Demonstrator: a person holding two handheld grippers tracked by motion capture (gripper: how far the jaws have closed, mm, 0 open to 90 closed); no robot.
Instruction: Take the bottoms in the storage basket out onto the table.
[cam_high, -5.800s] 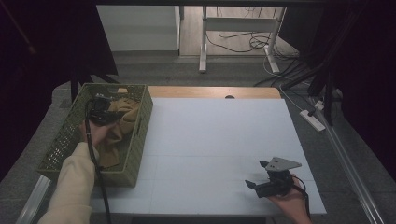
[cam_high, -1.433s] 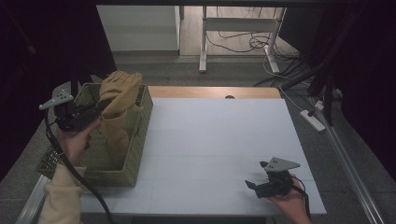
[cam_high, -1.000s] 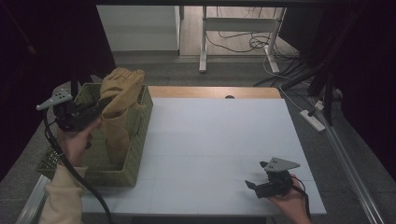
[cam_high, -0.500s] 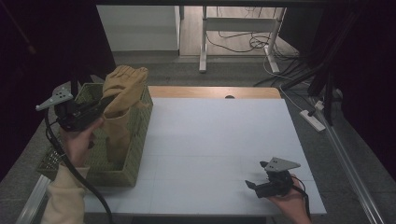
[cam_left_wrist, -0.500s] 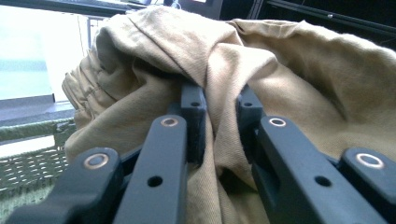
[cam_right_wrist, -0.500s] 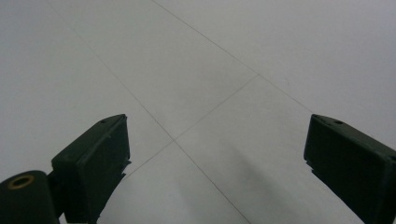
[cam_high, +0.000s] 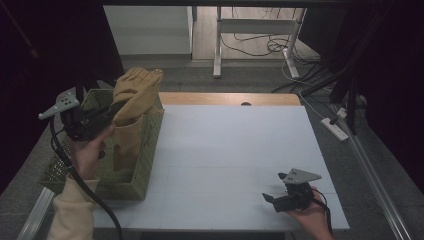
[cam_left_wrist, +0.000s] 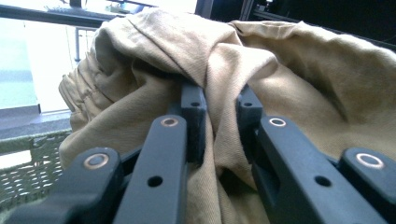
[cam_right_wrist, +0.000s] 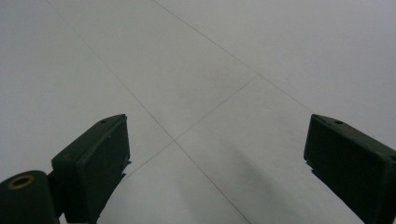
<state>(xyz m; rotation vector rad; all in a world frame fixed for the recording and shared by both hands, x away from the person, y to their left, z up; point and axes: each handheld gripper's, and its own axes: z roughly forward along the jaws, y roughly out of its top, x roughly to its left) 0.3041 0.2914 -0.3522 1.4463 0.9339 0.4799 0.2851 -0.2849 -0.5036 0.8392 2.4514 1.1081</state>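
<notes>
A tan cloth garment (cam_high: 131, 107) hangs lifted above the green woven basket (cam_high: 145, 165) at the table's left side, its lower part still trailing down into the basket. My left gripper (cam_high: 116, 109) is shut on a fold of that cloth, and in the left gripper view the tan cloth (cam_left_wrist: 224, 70) bunches up between and over both black jaws. Near the table's front right corner my right gripper (cam_high: 269, 198) rests low over the white tabletop, open. Between its fingers (cam_right_wrist: 93, 163) lies only bare white surface.
The white table (cam_high: 235, 150) stretches between basket and right hand, with a wooden strip along its far edge. Beyond the table stand a metal frame leg (cam_high: 218, 45), loose cables (cam_high: 260, 45) and a power strip (cam_high: 335, 127) on the floor at the right.
The left hand has carried the cloth slightly higher and to the right over the basket. The right hand has stayed where it was.
</notes>
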